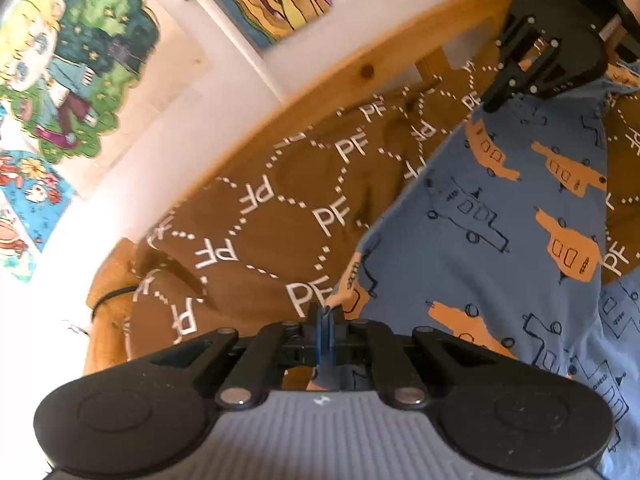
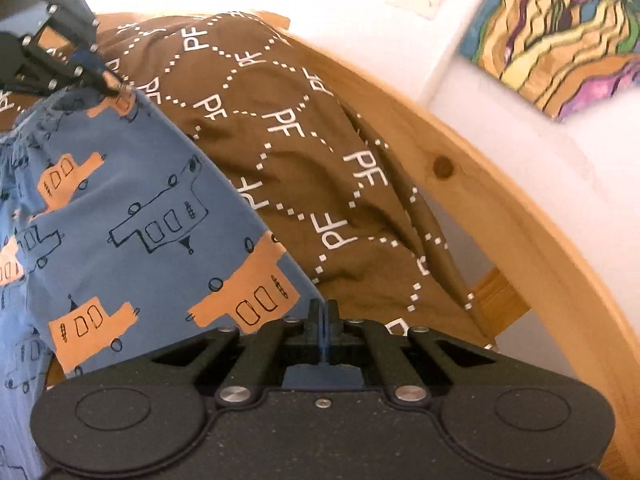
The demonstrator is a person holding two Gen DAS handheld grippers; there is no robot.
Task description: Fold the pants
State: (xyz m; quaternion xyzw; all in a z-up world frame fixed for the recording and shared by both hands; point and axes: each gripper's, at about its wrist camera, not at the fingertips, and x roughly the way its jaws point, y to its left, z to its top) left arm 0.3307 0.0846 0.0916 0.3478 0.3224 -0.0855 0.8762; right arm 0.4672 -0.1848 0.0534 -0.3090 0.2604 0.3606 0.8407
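Left wrist view: the left gripper (image 1: 325, 314) has its jaws pressed together on a corner of the pants (image 1: 492, 240), a blue garment printed with orange and outlined trucks. The pinched edge shows between the blue pads. From this corner the cloth stretches up and to the right to the right gripper (image 1: 494, 98), which is seen from the side, tilted, its fingers meeting the far end of the same edge.

Right wrist view: the right gripper (image 2: 324, 312) is likewise closed tight, with the lower edge of the pants (image 2: 132, 208) reaching its fingertips; the cloth inside the jaws is barely visible, only a thin blue line between the pads. At upper left the left gripper (image 2: 110, 86) clamps a corner next to an orange truck, near the gathered waistband (image 2: 28, 128).

The pants hang held between the two grippers, above and partly against a brown blanket (image 1: 280, 200) patterned with white dotted hexagons and the letters "PF". The blanket covers a bed with a pale wooden frame (image 2: 500, 184), a knot showing in its rail. Behind the bed stands a white wall (image 1: 132, 184) bearing colourful drawings: a cartoon figure with yellow hair (image 1: 68, 52) and a wavy striped picture (image 2: 560, 28). Whether the lower part of the pants rests on the blanket cannot be told.
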